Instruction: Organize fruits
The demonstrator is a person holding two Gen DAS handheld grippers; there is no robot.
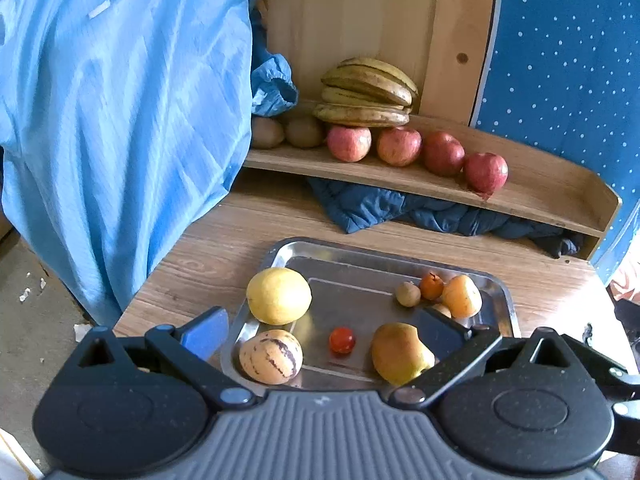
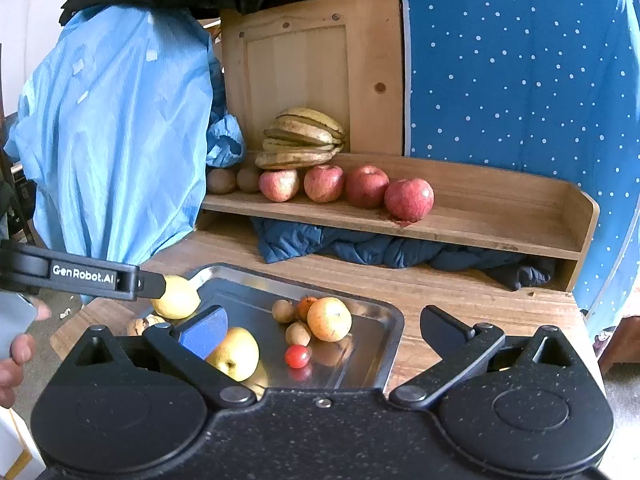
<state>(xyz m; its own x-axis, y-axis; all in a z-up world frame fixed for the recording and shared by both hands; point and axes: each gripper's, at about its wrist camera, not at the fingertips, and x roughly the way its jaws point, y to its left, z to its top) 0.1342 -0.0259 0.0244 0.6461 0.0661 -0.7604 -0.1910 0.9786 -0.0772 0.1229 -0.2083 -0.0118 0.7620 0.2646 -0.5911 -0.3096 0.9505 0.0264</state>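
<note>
Steel tray (image 1: 496, 292) is sitting on the counter (image 1: 208, 256) below both my tongs, and I am counting four red apples (image 1: 400, 146), two kiwis (image 1: 306, 132) and one bunch of bananas (image 1: 366, 92) on the wooden shelf (image 1: 552, 192). On the tray I am seeing one yellow pear (image 1: 279, 295), one striped melon (image 1: 271, 356), one mango (image 1: 400, 354), one cherry tomato (image 1: 342, 340) and several small fruits. Left tongs (image 1: 320, 330) are hanging apart, empty, over the tomato; right tongs (image 2: 324, 330) are standing wide apart, empty, above the tray's right half.
</note>
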